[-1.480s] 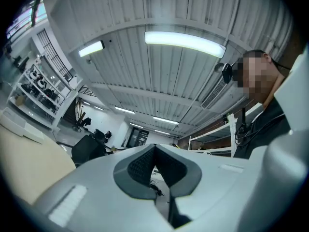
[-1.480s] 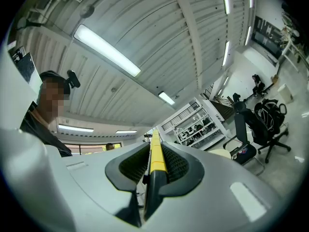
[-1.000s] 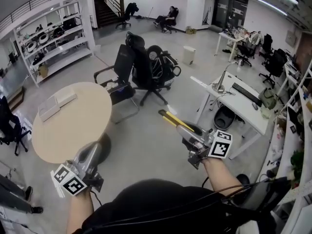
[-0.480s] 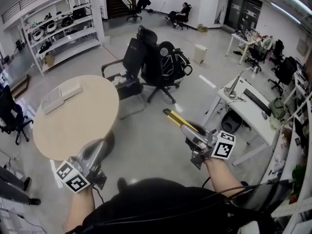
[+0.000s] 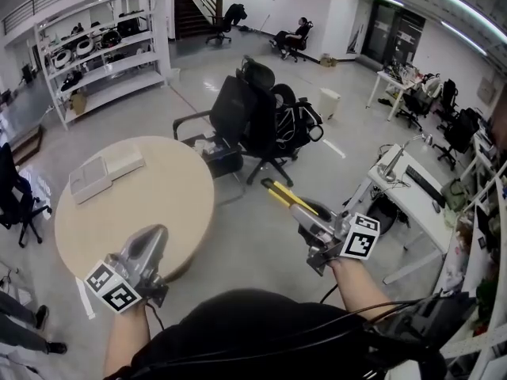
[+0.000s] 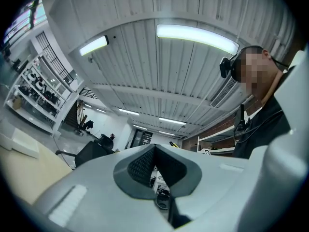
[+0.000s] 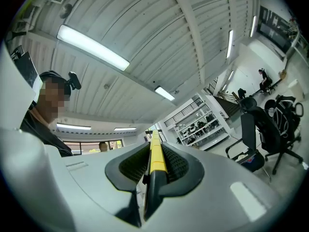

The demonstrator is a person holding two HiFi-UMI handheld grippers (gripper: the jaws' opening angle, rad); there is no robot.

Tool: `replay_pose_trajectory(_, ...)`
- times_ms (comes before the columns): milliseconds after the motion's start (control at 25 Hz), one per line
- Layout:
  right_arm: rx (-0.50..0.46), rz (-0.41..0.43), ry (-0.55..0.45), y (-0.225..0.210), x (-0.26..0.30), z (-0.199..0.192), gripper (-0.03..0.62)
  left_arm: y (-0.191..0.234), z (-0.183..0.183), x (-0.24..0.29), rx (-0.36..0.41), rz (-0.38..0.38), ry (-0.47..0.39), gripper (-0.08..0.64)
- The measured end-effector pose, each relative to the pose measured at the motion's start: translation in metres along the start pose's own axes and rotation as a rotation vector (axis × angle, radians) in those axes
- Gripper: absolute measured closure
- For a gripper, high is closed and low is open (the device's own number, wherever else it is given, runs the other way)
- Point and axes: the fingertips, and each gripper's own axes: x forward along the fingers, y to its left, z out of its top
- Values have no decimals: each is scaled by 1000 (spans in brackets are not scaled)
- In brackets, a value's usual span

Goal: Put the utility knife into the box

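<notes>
Brightness: bright, even, cool white in all three views.
Source: long ceiling strip [image 6: 197, 36] overhead in the left gripper view; similar strip [image 7: 92, 47] in the right gripper view; more strips [image 5: 467, 2] at the head view's top right.
Glare: strips blown out to white; soft sheen on the pale floor [image 5: 261, 212] (brighter toward the far wall).
Shadows: faint and short, a darker patch under the round tabletop [image 5: 135, 204].
Distortion: strong fisheye bend, straight lines curved toward the edges; black vignette round both gripper views.
Focus: left gripper [image 6: 154, 151] and right gripper [image 7: 155, 149] soft close to the lens, utility knife [image 7: 155, 163] between the jaws slightly blurred, background sharper.
</notes>
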Motion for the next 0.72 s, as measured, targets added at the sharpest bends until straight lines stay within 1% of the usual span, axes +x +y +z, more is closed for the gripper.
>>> replay_pose_trajectory(120, -9, 12, -5, -5, 50, -4, 503, 44, 21, -12, 8, 6, -5, 561)
replay_pose_trajectory(280, -14, 34, 15, -10, 110, -14, 505, 93, 44, -29, 15, 19, -18, 561)
replay_pose_trajectory(520, -8, 56, 26, -22, 181, -26, 503, 151, 67, -56, 24, 50, -28, 561)
replay_pose_trajectory(720, 21, 100, 51, -36, 238, -39, 503, 193, 79, -81, 29, 111, -42, 561)
